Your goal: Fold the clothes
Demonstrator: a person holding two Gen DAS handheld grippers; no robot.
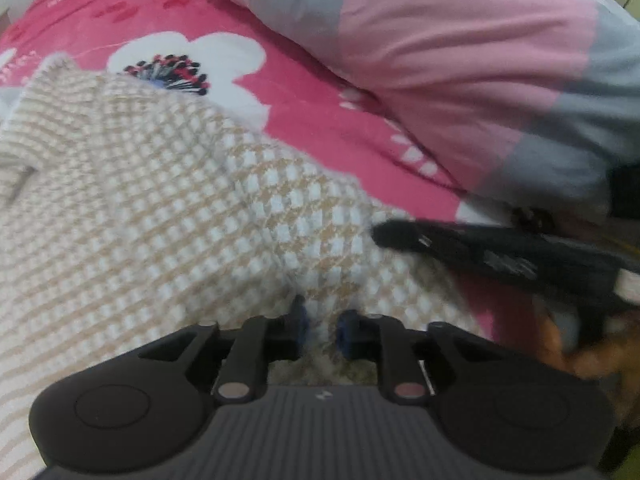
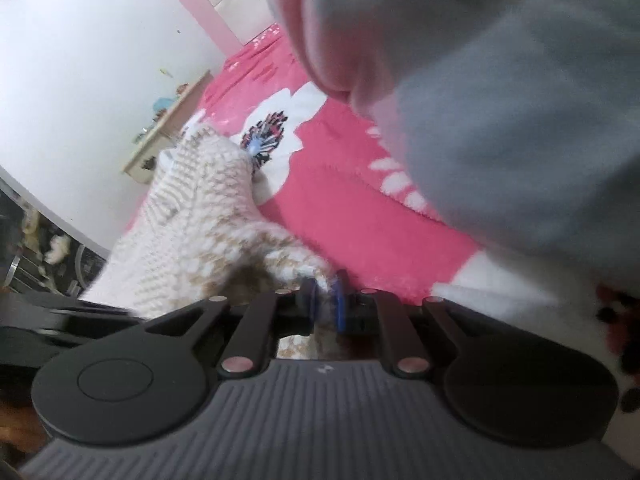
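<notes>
Cloth sits pinched in both tongs: the left tongs and the right tongs each grip an edge of the checked beige-white knit garment, which lies on the pink bed. It seems soft, light and floppy, so hems and corners are the best holds.

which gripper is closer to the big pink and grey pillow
Right. The right gripper grips the knit garment just below the pillow; the left gripper holds it farther away.
</notes>
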